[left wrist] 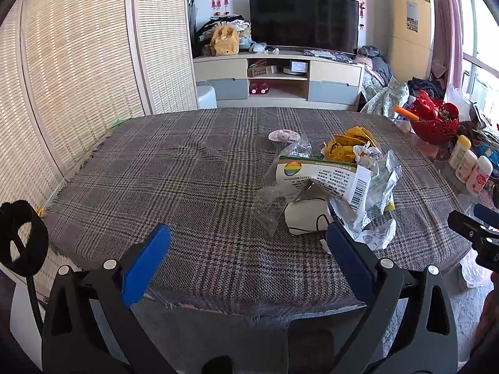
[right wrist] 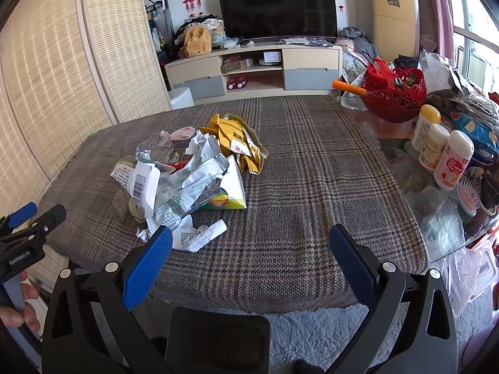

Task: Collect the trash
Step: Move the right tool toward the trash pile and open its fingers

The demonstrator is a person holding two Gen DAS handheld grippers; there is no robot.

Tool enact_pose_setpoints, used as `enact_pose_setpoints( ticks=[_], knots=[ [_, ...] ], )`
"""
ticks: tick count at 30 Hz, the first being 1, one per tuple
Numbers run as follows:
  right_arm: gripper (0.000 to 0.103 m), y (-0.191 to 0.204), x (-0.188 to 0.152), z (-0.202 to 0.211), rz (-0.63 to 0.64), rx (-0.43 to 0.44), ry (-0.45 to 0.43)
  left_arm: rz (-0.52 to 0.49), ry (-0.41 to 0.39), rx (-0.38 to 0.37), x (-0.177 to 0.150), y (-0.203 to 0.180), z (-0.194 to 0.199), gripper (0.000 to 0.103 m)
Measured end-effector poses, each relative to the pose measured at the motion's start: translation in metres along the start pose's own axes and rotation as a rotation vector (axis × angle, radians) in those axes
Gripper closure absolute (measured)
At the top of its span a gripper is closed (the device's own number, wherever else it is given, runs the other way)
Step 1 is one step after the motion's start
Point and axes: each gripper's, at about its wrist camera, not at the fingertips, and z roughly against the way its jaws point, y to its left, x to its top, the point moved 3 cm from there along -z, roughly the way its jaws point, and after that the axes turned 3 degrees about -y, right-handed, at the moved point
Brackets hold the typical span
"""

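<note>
Left gripper [left wrist: 248, 237]: wide, holding nothing, over the near counter edge.
Right gripper [right wrist: 251, 238]: wide too, holding nothing.
Trash pile [right wrist: 190, 174]: crumpled wrappers lying together on the plaid cloth [right wrist: 305, 168], just past the left gripper's right finger.
Yellow wrappers [right wrist: 237, 138]: at the pile's far side.
Red basket [right wrist: 394, 93]: far right, well apart.

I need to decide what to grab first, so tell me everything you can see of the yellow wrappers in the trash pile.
The yellow wrappers are several crumpled, torn-open sachets of glossy foil-like film with red and white print. They lie heaped on the plaid cloth, at the far end of the trash pile, toward the television. Their near edges touch the crumpled white paper and silvery packets. Neither gripper touches them.
</note>
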Motion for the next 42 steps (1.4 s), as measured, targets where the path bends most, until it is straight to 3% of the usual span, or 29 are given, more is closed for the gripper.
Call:
enact_pose_setpoints(
  ticks=[4,8,15,30,31,33,36,42],
  knots=[
    [0.012,-0.004,0.019,-0.011,-0.023,0.005,0.002,-0.019,-0.007,0.013,0.018,-0.003,-0.009,0.009],
    [0.021,-0.003,0.035,-0.026,-0.04,0.031,0.013,-0.041,-0.01,0.018,0.031,-0.009,-0.019,0.019],
    [0.042,0.01,0.056,-0.06,-0.077,0.142,0.061,-0.056,0.022,-0.029,0.036,-0.024,-0.042,0.021],
    [0.046,0.028,0.053,-0.11,-0.099,0.2,0.17,-0.09,0.068,-0.116,0.033,-0.047,-0.058,0.019],
    [0.049,0.029,0.053,-0.111,-0.097,0.205,0.173,-0.091,0.071,-0.122,0.032,-0.05,-0.059,0.018],
    [0.067,0.029,0.053,-0.111,-0.098,0.212,0.172,-0.094,0.079,-0.128,0.031,-0.054,-0.062,0.017],
    [0.078,0.027,0.054,-0.11,-0.084,0.215,0.169,-0.095,0.092,-0.132,0.029,-0.059,-0.068,0.017],
    [0.081,0.02,0.055,-0.106,-0.067,0.211,0.163,-0.082,0.09,-0.159,0.032,-0.07,-0.073,0.015]
  ],
)
